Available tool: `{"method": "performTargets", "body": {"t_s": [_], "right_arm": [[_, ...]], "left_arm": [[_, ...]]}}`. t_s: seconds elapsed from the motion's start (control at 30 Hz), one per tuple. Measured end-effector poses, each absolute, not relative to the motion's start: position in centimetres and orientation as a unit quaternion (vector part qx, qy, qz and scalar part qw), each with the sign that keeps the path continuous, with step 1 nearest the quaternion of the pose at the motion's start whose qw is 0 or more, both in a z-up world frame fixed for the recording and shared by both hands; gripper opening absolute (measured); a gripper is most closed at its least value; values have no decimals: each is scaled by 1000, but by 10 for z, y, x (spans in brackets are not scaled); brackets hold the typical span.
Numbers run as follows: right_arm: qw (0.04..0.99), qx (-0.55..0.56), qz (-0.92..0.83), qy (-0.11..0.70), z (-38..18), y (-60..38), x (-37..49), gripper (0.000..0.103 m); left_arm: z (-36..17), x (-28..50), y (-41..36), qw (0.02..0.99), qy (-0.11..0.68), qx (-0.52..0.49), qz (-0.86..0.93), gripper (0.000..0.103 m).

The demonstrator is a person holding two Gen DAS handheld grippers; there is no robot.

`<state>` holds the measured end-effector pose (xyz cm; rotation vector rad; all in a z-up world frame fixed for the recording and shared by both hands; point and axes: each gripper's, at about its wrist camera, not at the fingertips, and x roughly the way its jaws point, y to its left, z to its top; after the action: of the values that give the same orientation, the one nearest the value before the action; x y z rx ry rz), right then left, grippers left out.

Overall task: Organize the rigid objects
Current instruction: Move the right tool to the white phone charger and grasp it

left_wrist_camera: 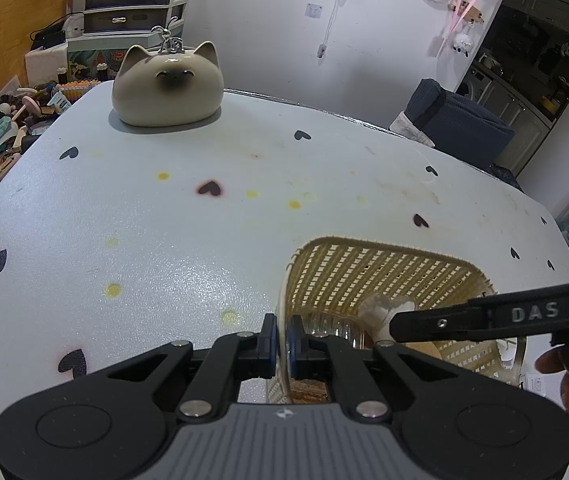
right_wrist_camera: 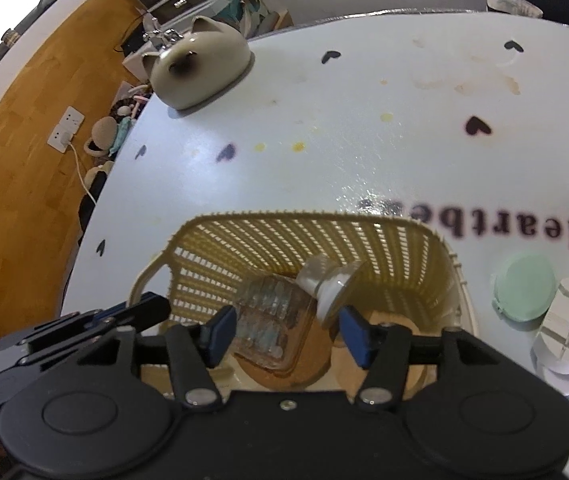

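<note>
My left gripper (left_wrist_camera: 283, 344) clamps the basket (left_wrist_camera: 384, 268) rim. My right gripper (right_wrist_camera: 284, 330) hangs wide over the glass bottle (right_wrist_camera: 272, 320) inside.

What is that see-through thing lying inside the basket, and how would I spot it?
Start at the pale tablecloth printed with dark hearts, then find the tan slatted basket near its front edge. Tilted inside lies a clear ribbed glass bottle with a white collar under a transparent stopper; it is the only see-through item, unlike the round cork piece under it.
</note>
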<state>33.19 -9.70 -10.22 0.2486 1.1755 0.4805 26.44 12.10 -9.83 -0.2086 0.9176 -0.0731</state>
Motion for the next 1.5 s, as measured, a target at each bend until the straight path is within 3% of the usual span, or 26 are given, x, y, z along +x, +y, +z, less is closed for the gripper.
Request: {"method": "performTargets", "body": {"t_s": [0.13,0.17,0.2,0.23,0.63,1.07,1.5], "right_arm": [[804,114,231,536,-93,-98,326,70],[806,114,235,531,-90,-99,324,75],[810,111,237,525,-87,-99,322,86],[815,107,238,518,-83,-100,321,89],[875,105,203,427,-42,-143,301,102],[934,61,77,344,-33,-213,277,103],[920,43,-2,389,-96,-267,252,103]], "left_arm": [[-98,264,121,891,442,-100,-35,6],[-98,264,121,891,442,-100,-35,6],[-98,264,121,891,442,-101,-35,6],[-98,264,121,891,442,-100,-35,6],[-96,265,122,892,439,-98,-34,6],[-94,261,121,896,433,-98,-30,4],[-94,261,121,896,433,-98,-30,4]]}}
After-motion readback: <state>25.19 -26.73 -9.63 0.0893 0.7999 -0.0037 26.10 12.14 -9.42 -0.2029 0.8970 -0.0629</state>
